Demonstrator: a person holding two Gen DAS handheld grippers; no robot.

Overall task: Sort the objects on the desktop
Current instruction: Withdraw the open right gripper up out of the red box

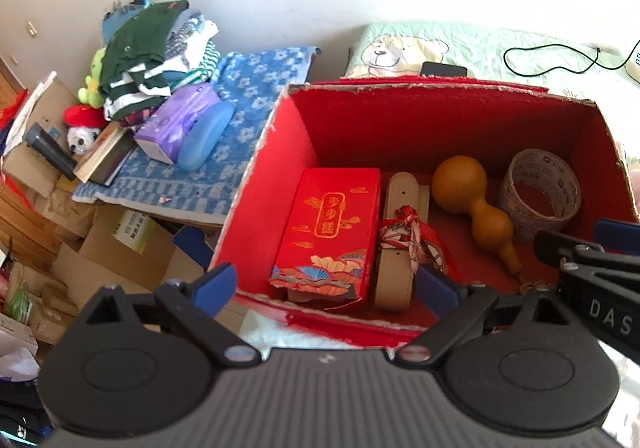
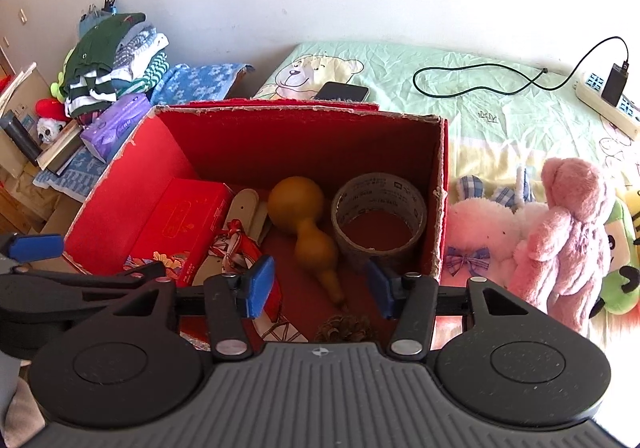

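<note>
An open red cardboard box (image 1: pixel 400 120) (image 2: pixel 280 136) holds a red gift box (image 1: pixel 332 228) (image 2: pixel 188 216), a beige strap (image 1: pixel 394 280), a red-and-white scarf (image 1: pixel 404 232), a brown gourd (image 1: pixel 468 192) (image 2: pixel 300 208) and a tape roll (image 1: pixel 508 188) (image 2: pixel 376 184). A pine cone (image 2: pixel 344 328) lies at the box's near side. My left gripper (image 1: pixel 326 288) hangs open and wide above the box's near left part, gripping nothing. My right gripper (image 2: pixel 320 288) is open above the gourd's thin end, its pads clear of it.
Plush toys (image 2: pixel 568 228) lie right of the box on the green bedsheet (image 2: pixel 480 88), with a phone (image 2: pixel 344 91), a cable and a power strip (image 2: pixel 608 104) behind. Left are folded clothes (image 1: pixel 148 56), a purple tissue pack (image 1: pixel 176 124) and cardboard boxes (image 1: pixel 100 248).
</note>
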